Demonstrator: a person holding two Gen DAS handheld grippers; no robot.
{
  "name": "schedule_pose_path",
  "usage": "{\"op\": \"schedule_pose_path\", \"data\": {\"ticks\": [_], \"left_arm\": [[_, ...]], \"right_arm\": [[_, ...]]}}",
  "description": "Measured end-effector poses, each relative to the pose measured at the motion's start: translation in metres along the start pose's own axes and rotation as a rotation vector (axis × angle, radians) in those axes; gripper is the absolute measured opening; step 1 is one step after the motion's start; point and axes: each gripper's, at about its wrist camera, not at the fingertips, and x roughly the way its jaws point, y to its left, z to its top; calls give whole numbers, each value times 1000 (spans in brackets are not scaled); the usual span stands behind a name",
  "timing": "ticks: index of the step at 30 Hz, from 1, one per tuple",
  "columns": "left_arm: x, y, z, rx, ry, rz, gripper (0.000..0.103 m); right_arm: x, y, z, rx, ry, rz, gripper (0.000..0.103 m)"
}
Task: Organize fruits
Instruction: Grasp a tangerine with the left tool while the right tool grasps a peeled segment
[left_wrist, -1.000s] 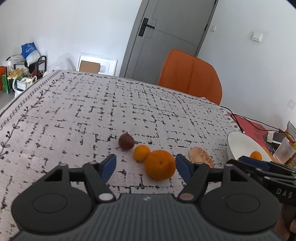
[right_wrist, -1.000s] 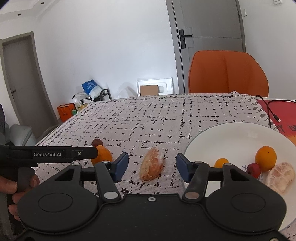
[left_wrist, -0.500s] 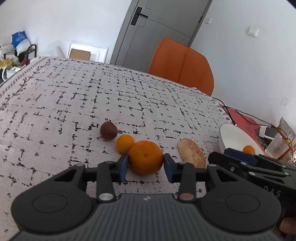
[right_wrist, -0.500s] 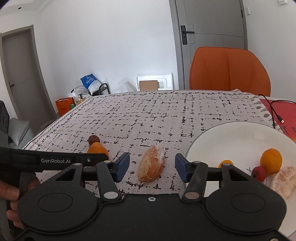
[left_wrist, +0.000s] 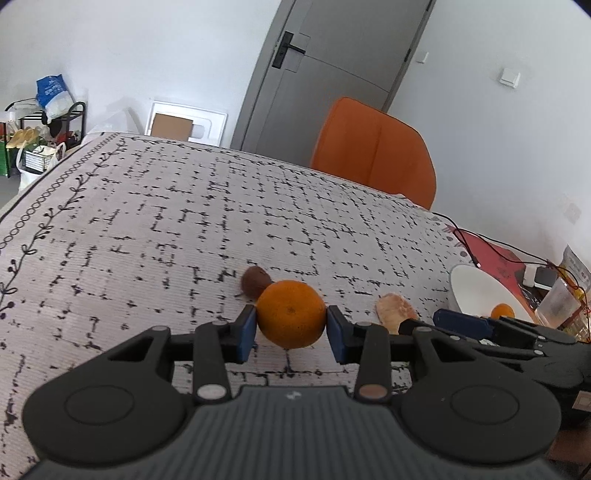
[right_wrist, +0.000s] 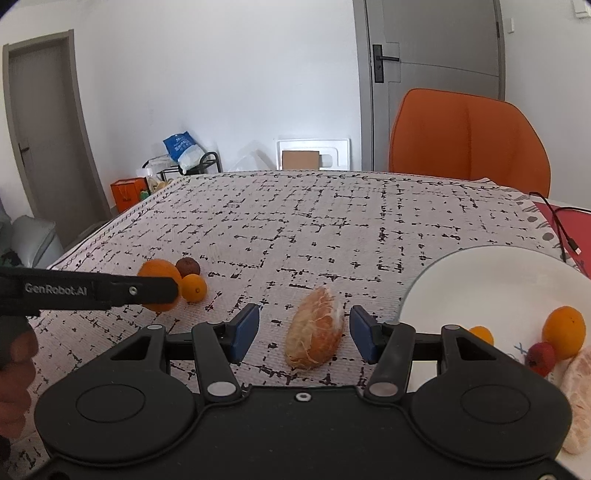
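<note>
We hold the orange (left_wrist: 291, 314) clamped in our left gripper (left_wrist: 291, 330); lift straight. Right gripper (right_wrist: 303, 334) open astride the peeled segment (right_wrist: 316, 338): close gently.

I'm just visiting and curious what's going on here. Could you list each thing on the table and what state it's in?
Large round orange: clamped between the left gripper's blue pads.
Right gripper: open, pads either side of the peeled fruit, apart from it.
Peeled orange fruit with white pith: lying on the cloth.
Small orange citrus: on the cloth.
Dark brown round fruit: on the cloth.
White round plate: already holding several fruits.
</note>
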Motion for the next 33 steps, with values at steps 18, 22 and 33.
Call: {"op": "schedule_pose_path", "data": {"ticks": [18,22,33], "left_arm": [[-10,35,3,-56,-27,46,39],[-11,40,2,-65,-26,52,39],[-15,49,1,-78,-31,48,39]], "right_arm": [[19,20,3,-48,41,-34,46],[26,24,2,-77,49,-72,46],[31,36,0,-116,63,-82,46]]}}
